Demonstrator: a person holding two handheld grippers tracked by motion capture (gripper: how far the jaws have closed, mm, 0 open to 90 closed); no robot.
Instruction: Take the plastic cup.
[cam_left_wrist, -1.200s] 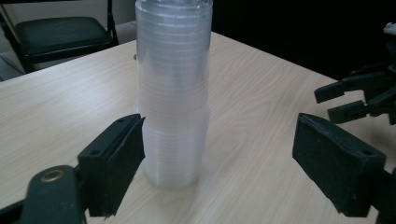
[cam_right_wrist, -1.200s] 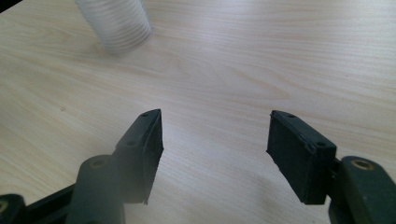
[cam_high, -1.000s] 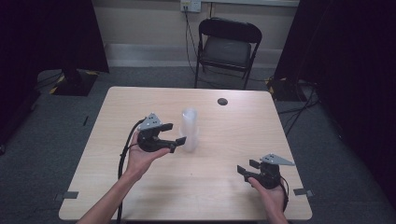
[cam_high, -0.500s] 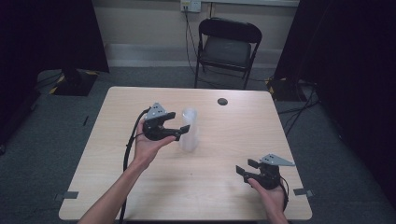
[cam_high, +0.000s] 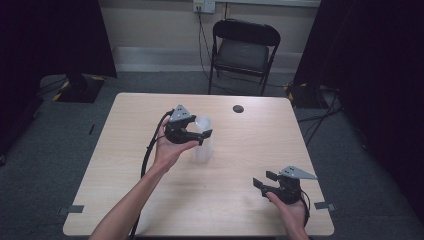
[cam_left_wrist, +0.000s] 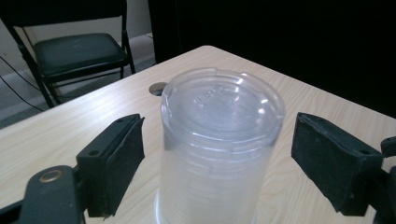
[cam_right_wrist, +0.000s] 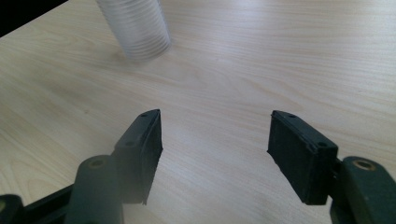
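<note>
Bare table (cam_high: 240, 200) around cup stack (cam_high: 202, 142)

clear glossy plastic cups (cam_left_wrist: 219, 140), matt wood-grain table (cam_high: 240, 190)

The setting is a recording studio or laboratory bay, not a domestic room. Indicators: black curtains (cam_high: 55, 40) enclose the area on the left and right; a single light-wood table (cam_high: 150, 210) stands on grey carpet (cam_high: 50, 150); tape marks (cam_high: 70, 209) are fixed to the floor at the table's near corners. A black folding chair (cam_high: 243, 47) stands against the plain rear wall, below a wall outlet (cam_high: 204, 5) (cables run down from it). A dark stand base (cam_high: 75, 87) sits at the left curtain.
</note>
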